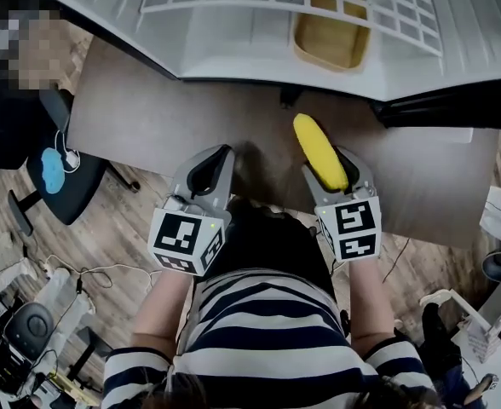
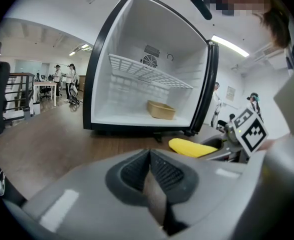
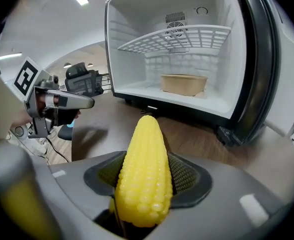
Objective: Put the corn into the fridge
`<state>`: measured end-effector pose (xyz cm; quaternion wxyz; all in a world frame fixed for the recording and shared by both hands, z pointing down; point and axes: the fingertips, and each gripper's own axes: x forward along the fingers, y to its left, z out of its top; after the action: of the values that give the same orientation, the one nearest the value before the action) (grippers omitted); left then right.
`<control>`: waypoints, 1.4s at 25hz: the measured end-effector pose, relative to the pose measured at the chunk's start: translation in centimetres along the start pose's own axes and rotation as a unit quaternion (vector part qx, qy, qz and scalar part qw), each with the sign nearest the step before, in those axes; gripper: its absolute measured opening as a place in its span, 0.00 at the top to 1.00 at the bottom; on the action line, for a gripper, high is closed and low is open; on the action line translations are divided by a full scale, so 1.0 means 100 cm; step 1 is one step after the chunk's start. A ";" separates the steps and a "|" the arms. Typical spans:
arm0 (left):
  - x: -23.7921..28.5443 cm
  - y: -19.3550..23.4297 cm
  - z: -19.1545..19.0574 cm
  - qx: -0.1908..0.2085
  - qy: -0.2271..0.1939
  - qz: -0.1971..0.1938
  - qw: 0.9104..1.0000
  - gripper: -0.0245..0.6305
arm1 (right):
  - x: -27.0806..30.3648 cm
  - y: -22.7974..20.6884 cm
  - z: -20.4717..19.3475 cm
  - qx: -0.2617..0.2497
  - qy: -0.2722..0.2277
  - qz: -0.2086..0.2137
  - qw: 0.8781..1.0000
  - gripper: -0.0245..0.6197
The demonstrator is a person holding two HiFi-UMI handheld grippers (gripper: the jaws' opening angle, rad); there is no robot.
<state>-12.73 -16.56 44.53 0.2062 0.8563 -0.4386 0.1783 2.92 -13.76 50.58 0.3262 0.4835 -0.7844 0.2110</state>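
Over the table (image 1: 148,130), right tongs (image 1: 330,167) grip corn (image 1: 316,146).

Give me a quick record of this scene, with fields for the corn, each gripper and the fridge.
corn: yellow cob, outside the fridge, tip pointing toward it
right gripper: shut on the corn
left gripper: shut, nothing between its jaws
fridge: door open, standing on the table
inside fridge: wire shelf above, tan tray on the floor below it
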 end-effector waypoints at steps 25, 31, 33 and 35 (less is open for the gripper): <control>-0.016 0.000 0.029 0.002 -0.025 0.012 1.000 0.96 | -0.049 0.026 0.059 -0.003 -0.050 0.073 0.996 0.56; -0.027 0.002 0.055 -0.003 -0.035 0.016 0.999 0.96 | -0.073 0.037 0.097 -0.035 -0.064 0.090 0.993 0.56; -0.031 0.002 0.064 -0.001 -0.042 0.017 0.999 0.96 | -0.080 0.042 0.108 -0.043 -0.069 0.097 0.992 0.56; -0.034 0.003 0.073 0.003 -0.051 0.018 0.999 0.96 | -0.085 0.046 0.120 -0.051 -0.074 0.101 0.991 0.56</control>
<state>-13.98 -18.19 36.70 0.1781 0.8567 -0.4635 0.1398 -2.23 -14.23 36.04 0.2685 0.3990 -0.8610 0.1657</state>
